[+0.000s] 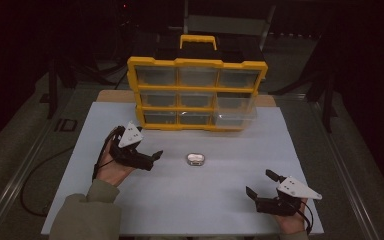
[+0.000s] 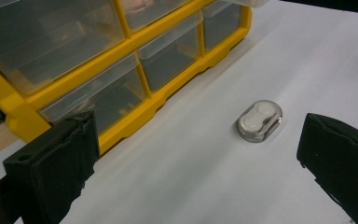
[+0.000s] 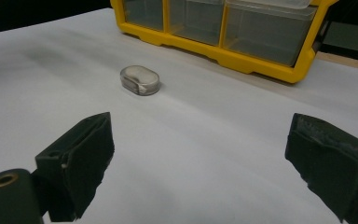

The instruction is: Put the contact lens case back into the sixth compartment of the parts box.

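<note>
Clear-plastic contact lens case point(image 1: 196, 159) sits mid-mat btwn our left gripper point(image 1: 156, 156) & right gripper point(image 1: 262, 184), both w/ jaws apart, empty; looks light, stiff, slick, so we'd pinch its long sides.

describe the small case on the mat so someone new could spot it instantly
Start at the yellow drawer organizer standing at the far edge of the white mat. In front of it, alone near the mat's middle, lies a small rounded silver-grey case with two pale round lobes on top. It sits between the left hand-held gripper and the right hand-held gripper, touched by neither.
</note>
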Available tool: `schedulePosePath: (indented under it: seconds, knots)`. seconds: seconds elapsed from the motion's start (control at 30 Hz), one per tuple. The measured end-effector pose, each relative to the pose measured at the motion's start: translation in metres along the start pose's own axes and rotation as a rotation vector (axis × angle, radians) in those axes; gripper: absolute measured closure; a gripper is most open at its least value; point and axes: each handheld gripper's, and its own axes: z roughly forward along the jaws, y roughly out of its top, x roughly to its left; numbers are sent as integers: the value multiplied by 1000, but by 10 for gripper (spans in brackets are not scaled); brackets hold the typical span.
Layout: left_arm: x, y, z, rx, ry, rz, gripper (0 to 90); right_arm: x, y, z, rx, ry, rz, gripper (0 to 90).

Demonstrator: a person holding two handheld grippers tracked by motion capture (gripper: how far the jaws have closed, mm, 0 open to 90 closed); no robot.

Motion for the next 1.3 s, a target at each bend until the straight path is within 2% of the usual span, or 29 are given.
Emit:
schedulePosePath:
  seconds: [0.3, 0.7, 0.97, 1.13, 1.3]
  knots:
    - [0, 5, 13, 19, -22, 15, 0, 0, 0, 0, 0, 0, -1, 76]
    - [-5, 15, 38, 48, -69, 69, 0, 0, 0, 0, 0, 2, -3, 76]
    - [-4, 20, 57, 87, -113, 93, 0, 0, 0, 0, 2, 4, -3, 76]
    - [-5, 22, 67, 115, -126, 112, 0, 0, 0, 0, 2, 6, -2, 76]
    - [-4, 24, 76, 130, -137, 113, 0, 0, 0, 0, 1, 9, 0, 76]
